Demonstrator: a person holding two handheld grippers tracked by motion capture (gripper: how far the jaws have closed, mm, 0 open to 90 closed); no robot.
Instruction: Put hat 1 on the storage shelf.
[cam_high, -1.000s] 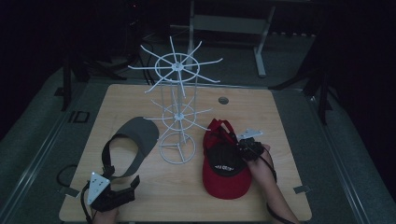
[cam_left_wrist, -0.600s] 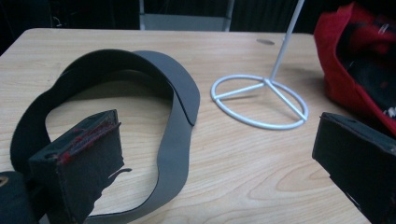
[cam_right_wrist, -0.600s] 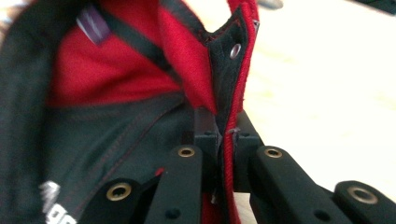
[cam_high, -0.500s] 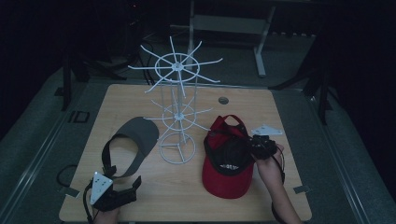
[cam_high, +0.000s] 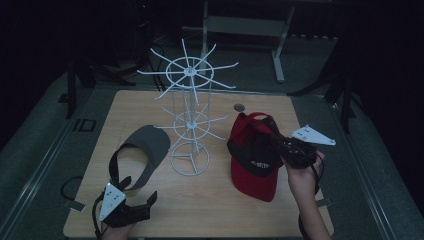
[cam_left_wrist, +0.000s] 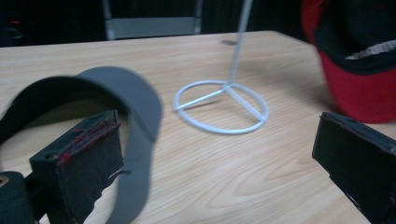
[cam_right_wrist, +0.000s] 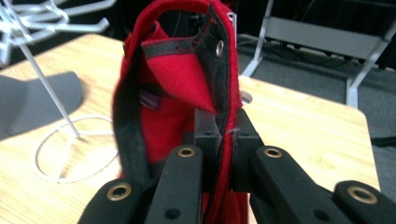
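A: Lifting the red cap (cam_high: 254, 160) by its rim looks like the step in hand, probably to hang it on the wire rack (cam_high: 189, 107). The right gripper (cam_right_wrist: 223, 135) has its jaws pinched tight on the cap's edge, red fabric and black trim squeezed between them.

B: Where does the cap sit?

A: On the table (cam_high: 150, 102), just right of the rack's ring base, its back rim pulled up while the peak rests flat on the wood, pointing toward the person.

B: What makes the lift go well?

A: I'd keep the pinch firm and raise it straight up, so the soft crown hangs free and doesn't fold over the jaws. Then bring the opening toward one wire arm, not through several at once; the prongs spread out all round, and I judge the fabric could snag on them.

B: And the other side?

A: The left gripper (cam_high: 131, 212) rests near the table's front edge, its jaws spread wide with nothing between them, just beside the grey visor (cam_left_wrist: 123, 121). It could steady the rack's base if the rack tips.
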